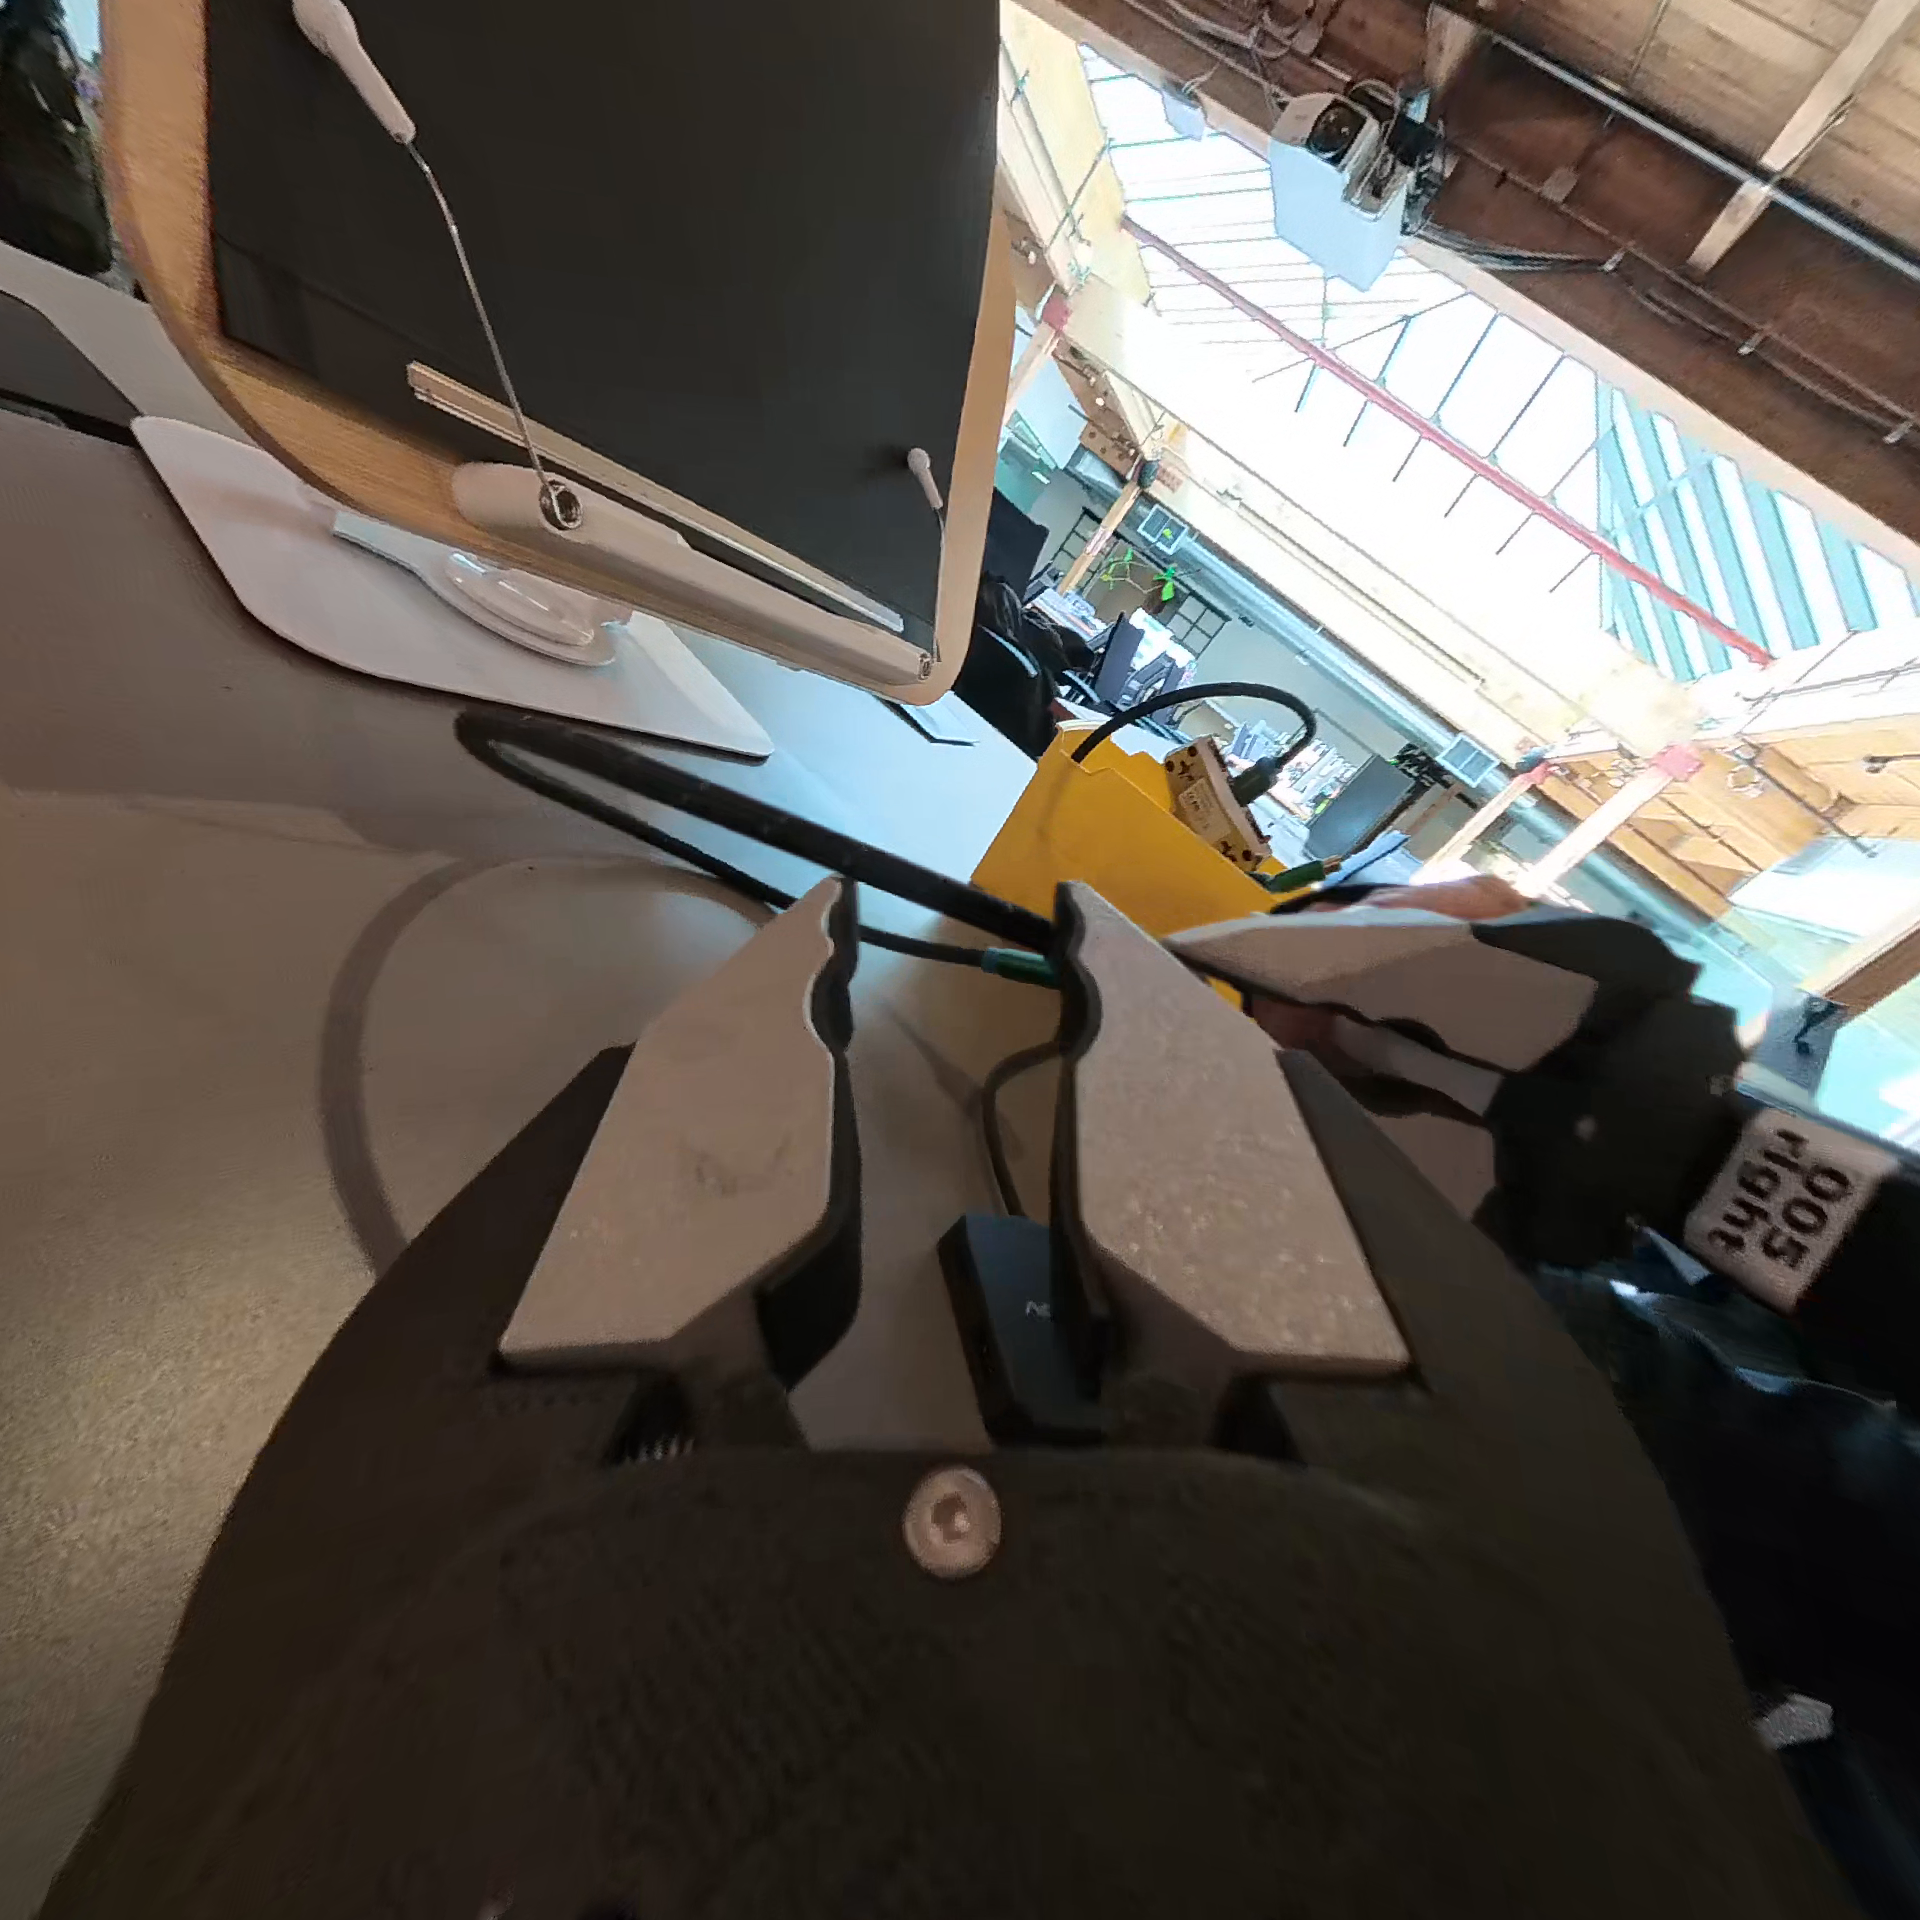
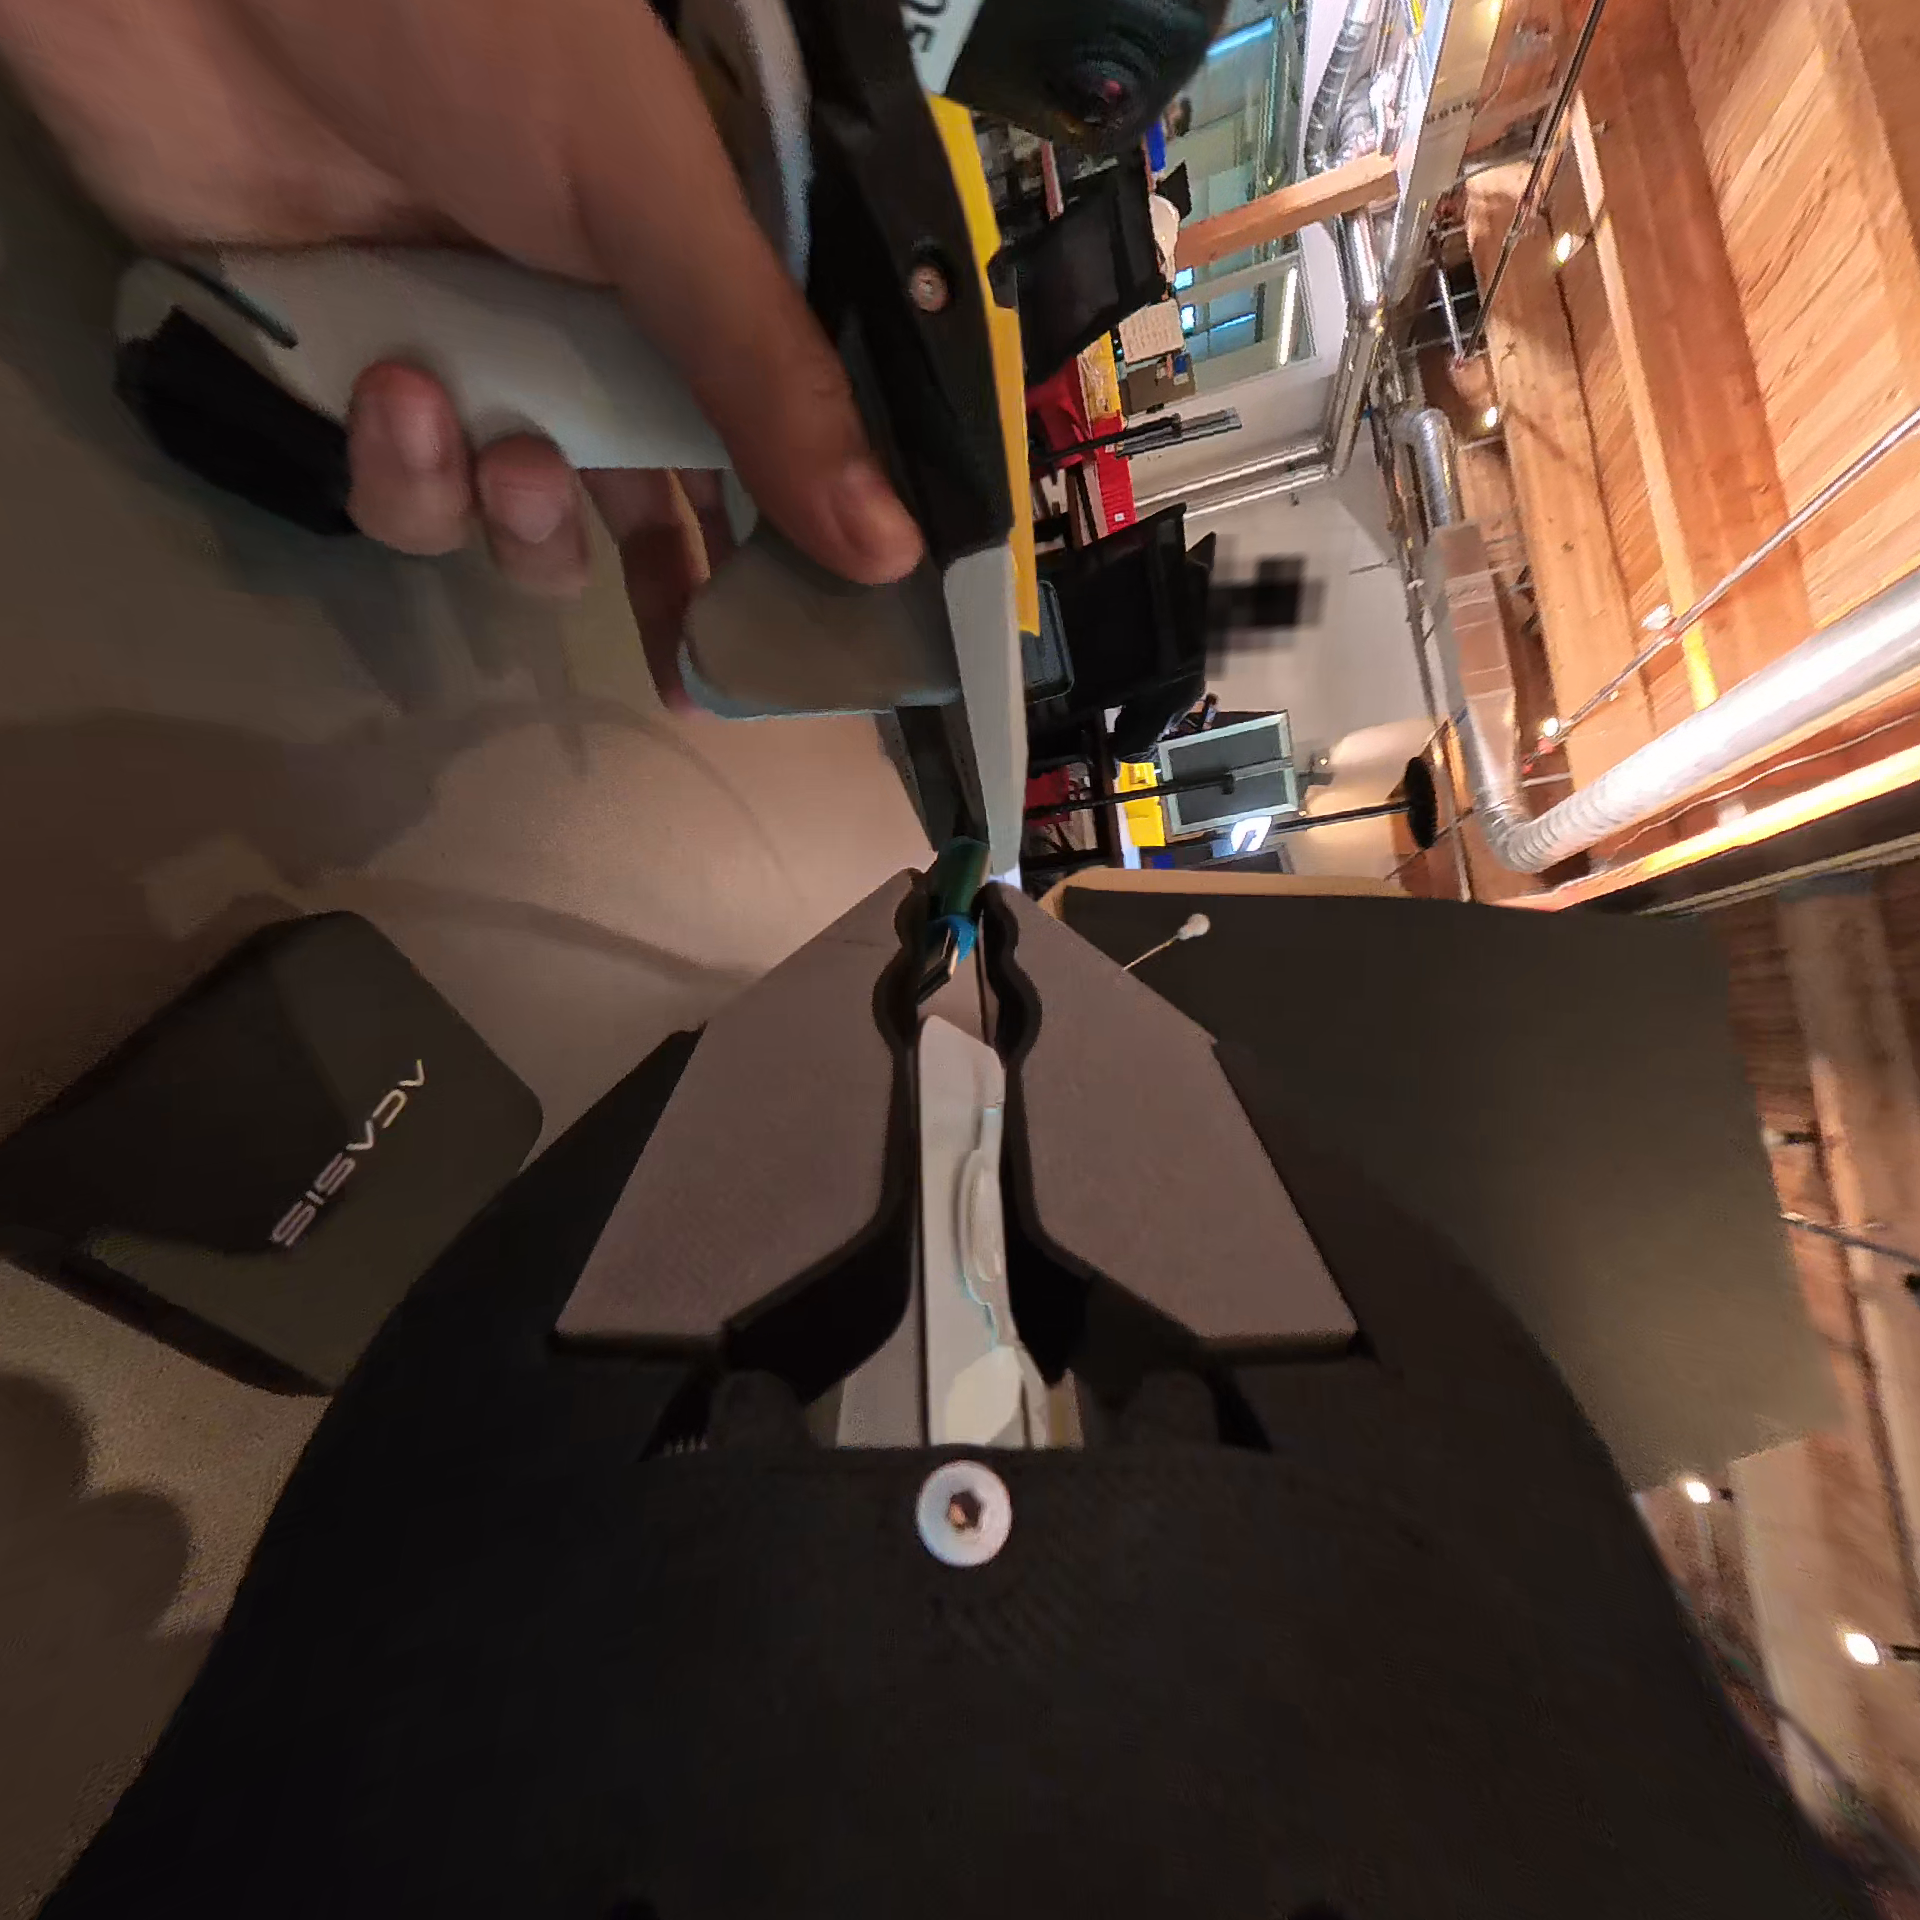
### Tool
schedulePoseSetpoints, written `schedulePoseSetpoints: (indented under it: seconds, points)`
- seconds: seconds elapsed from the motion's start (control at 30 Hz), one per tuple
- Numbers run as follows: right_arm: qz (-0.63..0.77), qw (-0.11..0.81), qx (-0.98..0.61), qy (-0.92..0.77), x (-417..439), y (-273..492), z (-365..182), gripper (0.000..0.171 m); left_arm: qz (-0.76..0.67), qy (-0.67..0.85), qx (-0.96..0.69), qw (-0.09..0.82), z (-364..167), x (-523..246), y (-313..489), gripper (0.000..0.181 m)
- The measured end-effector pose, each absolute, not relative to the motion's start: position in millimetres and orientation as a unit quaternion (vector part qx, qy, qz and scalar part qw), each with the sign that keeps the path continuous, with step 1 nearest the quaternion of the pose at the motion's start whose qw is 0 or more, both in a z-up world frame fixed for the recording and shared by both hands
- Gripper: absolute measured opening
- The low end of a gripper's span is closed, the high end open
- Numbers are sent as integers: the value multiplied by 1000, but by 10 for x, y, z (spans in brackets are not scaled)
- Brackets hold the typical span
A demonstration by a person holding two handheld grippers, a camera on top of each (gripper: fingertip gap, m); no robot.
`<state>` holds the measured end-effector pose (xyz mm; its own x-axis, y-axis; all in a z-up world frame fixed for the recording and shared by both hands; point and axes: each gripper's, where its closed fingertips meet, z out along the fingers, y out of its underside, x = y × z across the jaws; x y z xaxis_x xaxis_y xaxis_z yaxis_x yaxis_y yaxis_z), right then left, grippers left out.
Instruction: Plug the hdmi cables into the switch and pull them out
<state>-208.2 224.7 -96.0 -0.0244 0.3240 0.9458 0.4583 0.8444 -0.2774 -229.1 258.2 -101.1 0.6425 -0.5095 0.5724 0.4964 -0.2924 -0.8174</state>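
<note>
My right gripper (image 2: 951, 914) is shut on a cable plug (image 2: 948, 940) with a black body and a green and blue end. The black switch box (image 2: 260, 1091) lies on the grey table to its left, apart from the plug. In the left wrist view my left gripper (image 1: 954, 904) is open and empty above the table, and the switch (image 1: 1013, 1309) shows low between its fingers. The right gripper (image 1: 1226, 982) comes in from the right behind the left gripper's right finger. The green plug end (image 1: 1023, 966) and a thick black cable (image 1: 727, 821) meet there.
A dark panel with a wooden rim (image 1: 582, 312) stands on a white base (image 1: 312, 582) at the back left. A yellow bin (image 1: 1101, 842) holding cables sits behind the grippers. A hand (image 2: 540, 260) holds the left gripper's handle close above the right gripper.
</note>
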Motion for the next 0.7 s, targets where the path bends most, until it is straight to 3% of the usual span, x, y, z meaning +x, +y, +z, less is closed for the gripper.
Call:
schedulePoseSetpoints:
  seconds: [0.17, 0.27, 0.43, 0.57, 0.7]
  points:
    - [-72, 627, -235, -740, -2163, 2107, -1135, 0, -414, 56, -694, 586, -1040, -2220, 2518, 5]
    - [-32, 605, -261, -751, -2193, 2100, -1232, 0, -395, 93, -692, 598, -1002, -2165, 2483, 4]
    - [176, 519, -387, -741, -2069, 2203, -1208, 1, -354, 132, -685, 622, -931, -2126, 2450, 4]
    - [309, 421, -482, -703, -2027, 2348, -1274, 35, -356, 183, -660, 636, -833, -1970, 2350, 4]
    - [428, 314, -485, -695, -2007, 2114, -1300, 46, -360, 229, -646, 633, -810, -1818, 2253, 4]
